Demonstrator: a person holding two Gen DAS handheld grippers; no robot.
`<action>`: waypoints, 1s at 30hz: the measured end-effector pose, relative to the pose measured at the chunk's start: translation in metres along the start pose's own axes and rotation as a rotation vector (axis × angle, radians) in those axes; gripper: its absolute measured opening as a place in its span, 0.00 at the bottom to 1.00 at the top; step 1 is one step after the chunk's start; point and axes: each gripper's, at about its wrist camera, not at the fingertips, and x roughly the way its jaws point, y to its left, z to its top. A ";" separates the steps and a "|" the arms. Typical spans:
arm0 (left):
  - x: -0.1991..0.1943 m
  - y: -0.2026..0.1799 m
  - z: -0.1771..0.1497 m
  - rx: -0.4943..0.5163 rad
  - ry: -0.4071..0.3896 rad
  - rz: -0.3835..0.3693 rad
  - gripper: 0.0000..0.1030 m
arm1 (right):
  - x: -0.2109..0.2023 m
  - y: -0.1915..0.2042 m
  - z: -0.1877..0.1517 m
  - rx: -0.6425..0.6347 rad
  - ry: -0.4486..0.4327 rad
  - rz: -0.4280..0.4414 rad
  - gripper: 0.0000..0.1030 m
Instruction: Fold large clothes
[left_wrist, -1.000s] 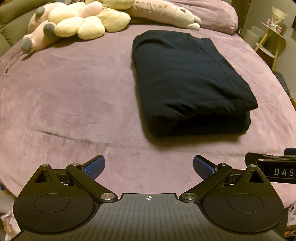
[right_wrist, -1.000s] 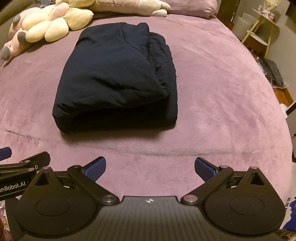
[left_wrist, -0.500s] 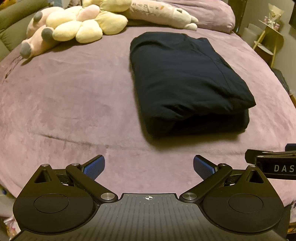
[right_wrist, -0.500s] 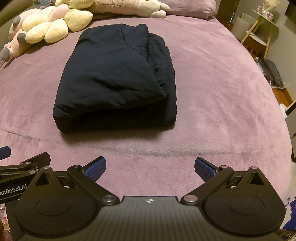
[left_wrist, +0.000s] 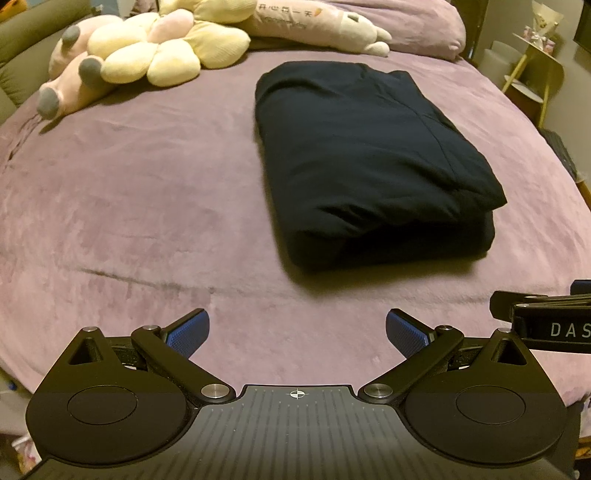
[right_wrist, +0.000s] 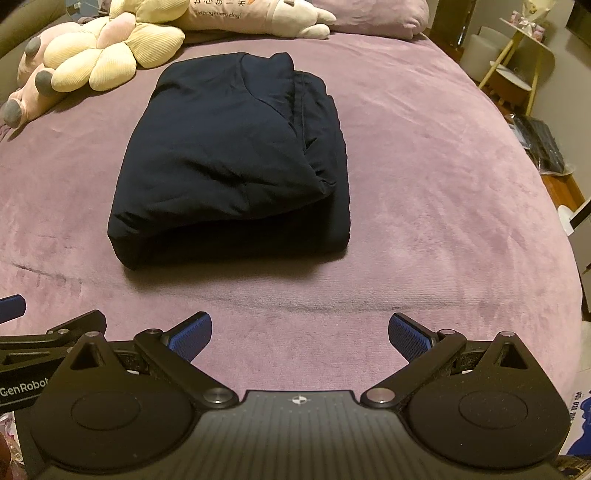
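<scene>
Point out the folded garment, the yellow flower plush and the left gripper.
Folded garment (right_wrist: 229, 155): right wrist view, middle of its top layer.
Yellow flower plush (left_wrist: 159, 55): left wrist view, a middle petal.
Left gripper (left_wrist: 297, 332): left wrist view, midway between its open fingertips.

Left gripper (left_wrist: 297, 328): matte black body, ribbed centre plate with a small crosshair mark, round discs either side, silver pivot screws, blue textured fingertip pads (left_wrist: 187, 332). Right gripper (right_wrist: 300, 330): identical build; white lettering "GenRobot" on the neighbouring unit's side.
</scene>
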 end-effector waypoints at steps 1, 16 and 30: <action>0.000 0.000 0.000 -0.001 0.000 -0.001 1.00 | -0.001 0.000 0.000 0.001 -0.001 0.001 0.99; -0.001 -0.001 -0.001 0.006 0.007 -0.010 1.00 | -0.002 -0.001 0.000 0.005 -0.005 0.002 0.99; 0.000 -0.003 -0.001 0.017 0.012 -0.021 1.00 | -0.004 0.000 0.001 0.006 -0.003 0.001 0.99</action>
